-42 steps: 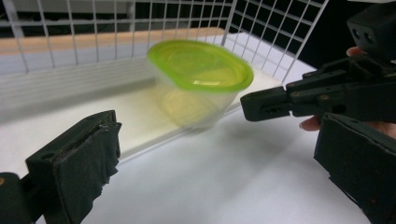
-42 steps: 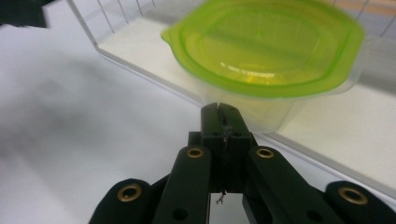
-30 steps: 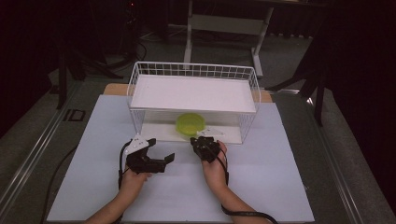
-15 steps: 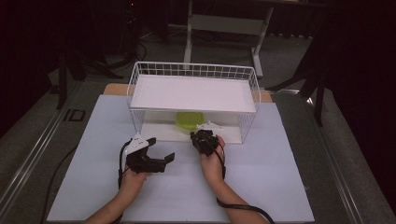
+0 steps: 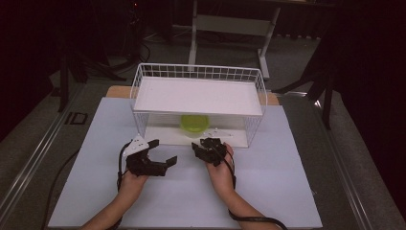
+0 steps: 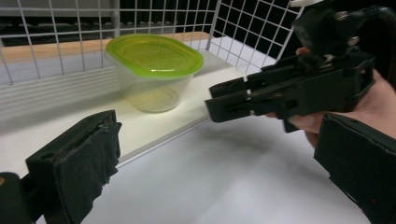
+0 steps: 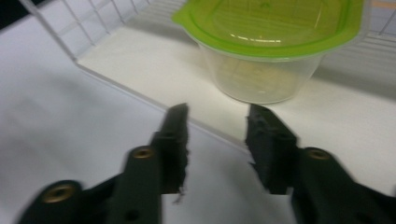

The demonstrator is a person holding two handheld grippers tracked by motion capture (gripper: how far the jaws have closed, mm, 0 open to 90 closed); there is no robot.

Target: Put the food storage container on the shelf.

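The tub point(image 7: 266, 51) could be pushed far back if struck by the right claw point(image 7: 217, 135), held half-open and empty.

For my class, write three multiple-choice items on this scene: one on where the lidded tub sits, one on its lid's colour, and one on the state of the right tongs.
1. Where does the tub sit?
A. On the lower level of the wire rack, under its shelf
B. On top of the shelf
C. On the mat outside the rack

2. What colour is the lid?
A. Red
B. Green
C. Blue

3. What state are the right tongs in?
A. Shut on the tub
B. Shut on nothing
C. Open, short of the tub

Answers:
1. A: the high view shows the tub below the white shelf, inside the wire walls.
2. B: both gripper views show a lime-green lid on a clear tub.
3. C: the right gripper view shows a gap between the jaws, with the tub beyond their tips.
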